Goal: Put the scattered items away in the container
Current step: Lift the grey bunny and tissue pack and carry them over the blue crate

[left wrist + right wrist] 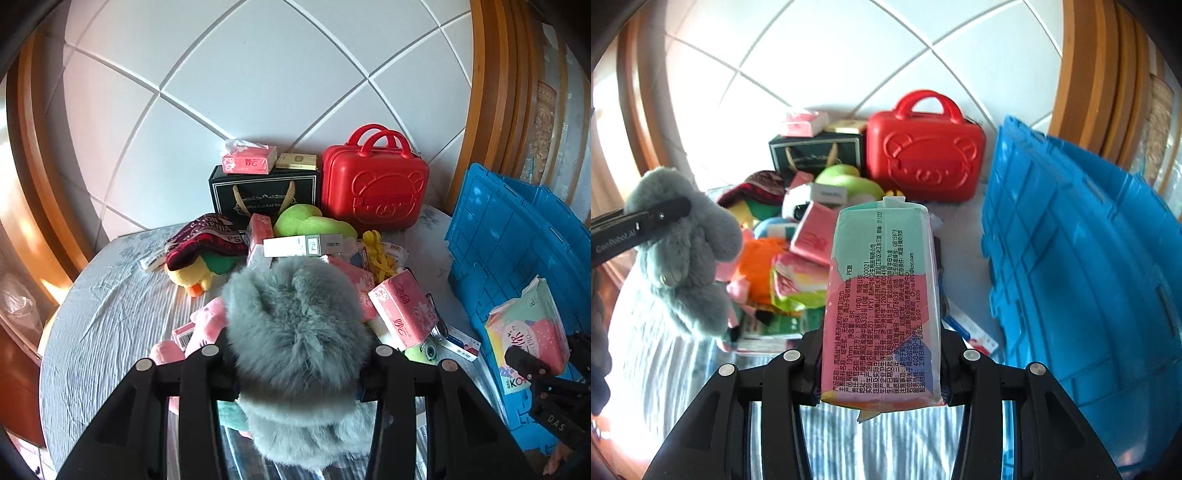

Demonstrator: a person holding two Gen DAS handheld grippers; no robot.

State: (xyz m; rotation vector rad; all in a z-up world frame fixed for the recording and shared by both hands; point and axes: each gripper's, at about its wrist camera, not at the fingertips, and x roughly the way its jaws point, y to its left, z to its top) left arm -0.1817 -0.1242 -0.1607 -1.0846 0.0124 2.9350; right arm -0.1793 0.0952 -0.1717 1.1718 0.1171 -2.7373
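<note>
Two views, each with a loaded gripper. From the left wrist, the left gripper [297, 354] is clamped on a grey plush toy [295, 328], a shaggy, rounded bundle of long fur that fills the lower centre of the frame and hides much of the pile behind it. Beyond it, on the pale wrinkled tablecloth [103, 314], lie a pink tissue pack [404, 310], a yellow duck toy [188, 277] under a dark knitted hat [207, 236], a lime green plush [310, 221] and a white carton [303, 245]. Against the tiled wall in the upper centre stand a black gift box [264, 197] and a glossy red moulded case [375, 184] with a bear face. The blue plastic crate [509, 251], ribbed and rigid, occupies the right edge. In front of it, at lower right, the right gripper [524, 363] holds a printed tissue pack [528, 328].

From the right wrist, the right gripper [881, 360] is closed on that printed tissue pack [882, 299], a soft film-wrapped block in mint and pink. Its long axis runs straight away from the camera, far end pointing toward the red moulded case [923, 151]. The blue plastic crate [1082, 258] fills the right side, just beside the pack. At left, the grey plush toy [679, 251] hangs lengthwise from the left gripper, whose finger [639, 225] crosses its head, above the tablecloth.
</note>
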